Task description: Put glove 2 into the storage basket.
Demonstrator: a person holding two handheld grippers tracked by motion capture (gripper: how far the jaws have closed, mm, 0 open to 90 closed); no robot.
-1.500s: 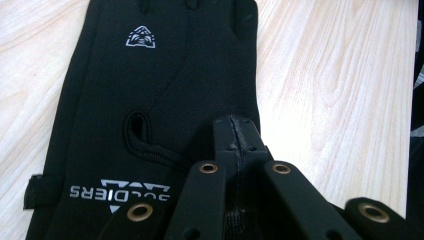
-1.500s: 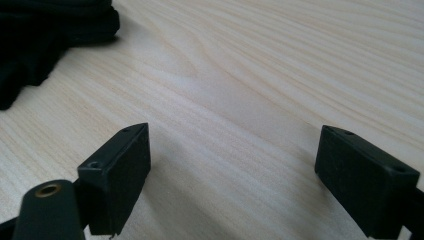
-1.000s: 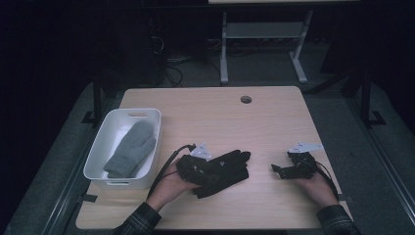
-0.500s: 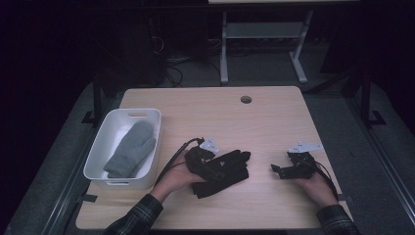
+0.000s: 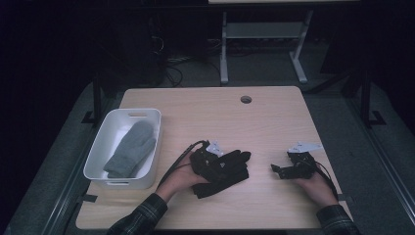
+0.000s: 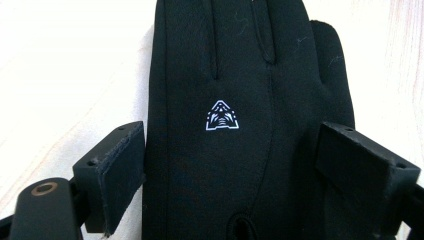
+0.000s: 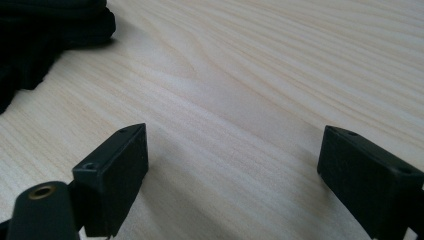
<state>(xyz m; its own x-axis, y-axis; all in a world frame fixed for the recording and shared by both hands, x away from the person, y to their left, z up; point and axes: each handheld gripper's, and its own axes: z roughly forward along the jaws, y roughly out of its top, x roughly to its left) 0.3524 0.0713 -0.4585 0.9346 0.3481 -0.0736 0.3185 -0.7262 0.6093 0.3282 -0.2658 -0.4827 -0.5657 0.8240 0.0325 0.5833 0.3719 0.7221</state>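
Lowered since before, left gripper (image 6: 230, 170) straddles logo-marked black glove (image 6: 235, 75), jaws freshly opened.

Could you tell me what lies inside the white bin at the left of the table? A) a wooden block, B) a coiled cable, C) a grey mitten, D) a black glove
C: in the high view a grey mitten lies in the white bin, while the black glove rests on the table.
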